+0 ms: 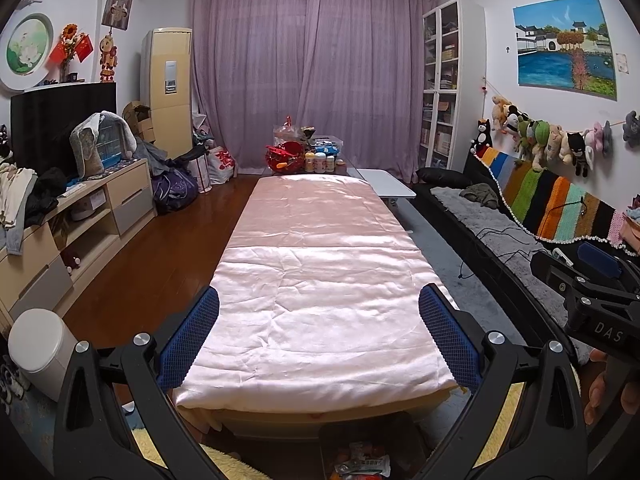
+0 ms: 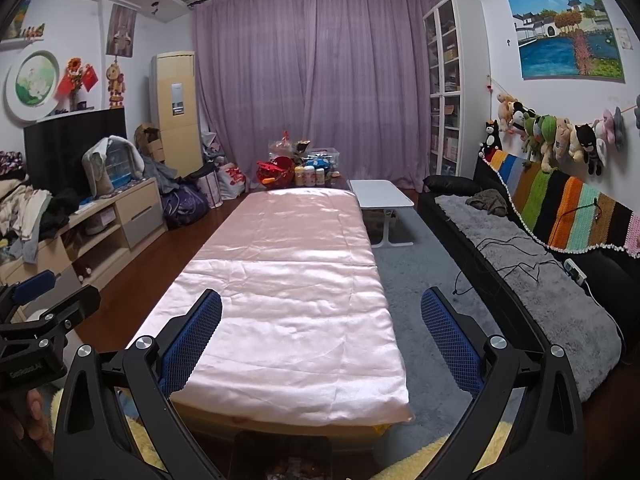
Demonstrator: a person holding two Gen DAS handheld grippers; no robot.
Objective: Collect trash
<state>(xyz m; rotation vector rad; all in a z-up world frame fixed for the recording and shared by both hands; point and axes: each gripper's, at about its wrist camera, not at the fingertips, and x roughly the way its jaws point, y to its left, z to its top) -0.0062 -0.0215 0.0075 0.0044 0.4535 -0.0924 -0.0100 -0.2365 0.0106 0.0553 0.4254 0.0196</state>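
My left gripper (image 1: pixel 319 336) is open and empty, held above the near end of a long low table under a pink satin cloth (image 1: pixel 316 280). My right gripper (image 2: pixel 321 338) is open and empty too, over the same cloth (image 2: pixel 280 288). Below the table's near edge stands a dark bin with crumpled wrappers (image 1: pixel 362 464) inside; it also shows dimly in the right wrist view (image 2: pixel 284 460). The right gripper's body shows at the right edge of the left wrist view (image 1: pixel 592 292), and the left gripper's body shows at the left edge of the right wrist view (image 2: pixel 36 320).
A white lidded can (image 1: pixel 40 348) stands on the floor at left. A TV cabinet (image 1: pixel 80 216) with clothes lines the left wall, and a black sofa (image 2: pixel 540 280) with a grey throw the right. Bottles and a red basket (image 1: pixel 286 158) crowd the table's far end, beside a small white table (image 2: pixel 380 194).
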